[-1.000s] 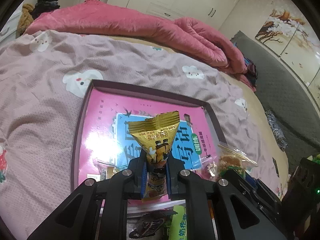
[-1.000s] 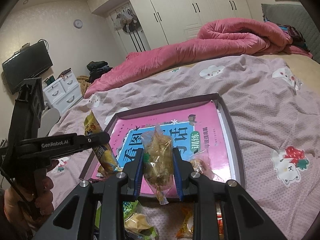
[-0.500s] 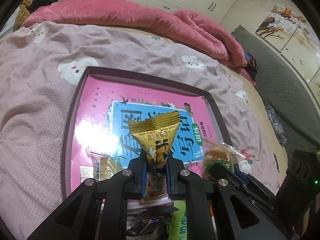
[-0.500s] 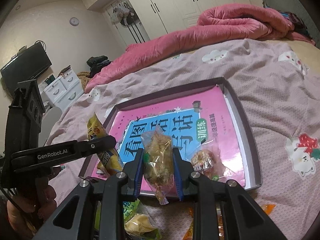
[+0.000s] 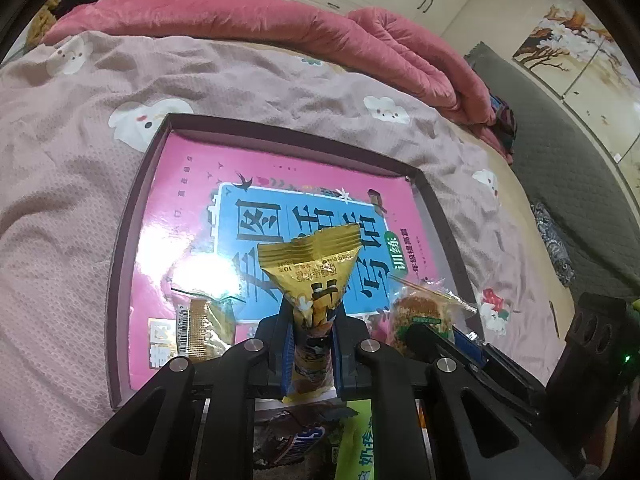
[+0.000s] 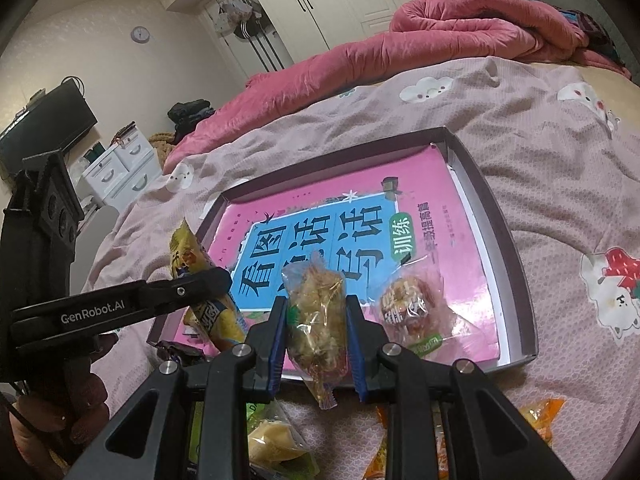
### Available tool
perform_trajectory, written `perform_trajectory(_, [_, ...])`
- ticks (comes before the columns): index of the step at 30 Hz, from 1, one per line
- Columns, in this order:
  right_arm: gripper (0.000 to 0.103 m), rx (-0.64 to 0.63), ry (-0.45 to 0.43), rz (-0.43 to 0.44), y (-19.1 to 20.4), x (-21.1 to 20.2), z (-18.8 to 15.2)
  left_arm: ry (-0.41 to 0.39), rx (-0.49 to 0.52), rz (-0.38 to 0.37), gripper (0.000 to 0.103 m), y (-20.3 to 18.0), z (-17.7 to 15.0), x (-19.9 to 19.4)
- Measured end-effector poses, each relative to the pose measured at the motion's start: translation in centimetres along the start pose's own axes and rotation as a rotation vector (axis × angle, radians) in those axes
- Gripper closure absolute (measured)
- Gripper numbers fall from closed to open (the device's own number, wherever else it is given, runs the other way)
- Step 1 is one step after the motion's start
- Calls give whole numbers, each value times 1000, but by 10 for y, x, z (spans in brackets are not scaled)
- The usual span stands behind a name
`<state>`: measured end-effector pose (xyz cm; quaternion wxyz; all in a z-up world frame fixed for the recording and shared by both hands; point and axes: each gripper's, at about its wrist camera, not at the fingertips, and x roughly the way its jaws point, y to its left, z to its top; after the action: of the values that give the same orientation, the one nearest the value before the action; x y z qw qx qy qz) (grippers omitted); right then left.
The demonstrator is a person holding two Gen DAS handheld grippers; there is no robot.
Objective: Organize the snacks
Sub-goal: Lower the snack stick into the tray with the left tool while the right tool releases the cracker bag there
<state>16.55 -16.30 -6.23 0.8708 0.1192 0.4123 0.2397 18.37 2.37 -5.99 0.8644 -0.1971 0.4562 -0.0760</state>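
Claw on the left [image 5: 310, 344] pinches a yellow packet [image 5: 312, 276] and the right claw [image 6: 316, 332] a clear-wrapped snack [image 6: 316, 320], both above the tray's [image 6: 516, 264] near edge, so releasing early could drop them outside onto the bed [image 6: 520, 128].

box's [image 6: 516, 264] far half bare; snacks [image 6: 412, 308] nearside

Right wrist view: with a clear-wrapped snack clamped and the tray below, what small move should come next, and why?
Probably lower the right gripper a little further and open it. It is shut on the clear-wrapped snack, which hangs above the near edge of the tray, beside a similar wrapped snack already lying there. The left gripper holds a yellow packet over the tray too.
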Motion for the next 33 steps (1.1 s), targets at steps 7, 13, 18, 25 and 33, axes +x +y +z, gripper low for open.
perform_trajectory(7, [74,0,11,-35,-3,3,1,8,11,2,88,-2,0,4])
perform_trajectory(13, [74,8,17,-57,-6,3,-1,16,16,-1,87,-4,0,6])
perform_trajectory(18, [74,6,16,-82,-8,0,-2,27,15,1,85,-4,-1,8])
perform_trajectory(25, [72,18,13,-98,-11,-7,-5,37,10,6,81,-3,-3,10])
perform_trajectory(33, [72,12,-2,-110,-11,-16,-6,42,11,5,76,-3,-3,10])
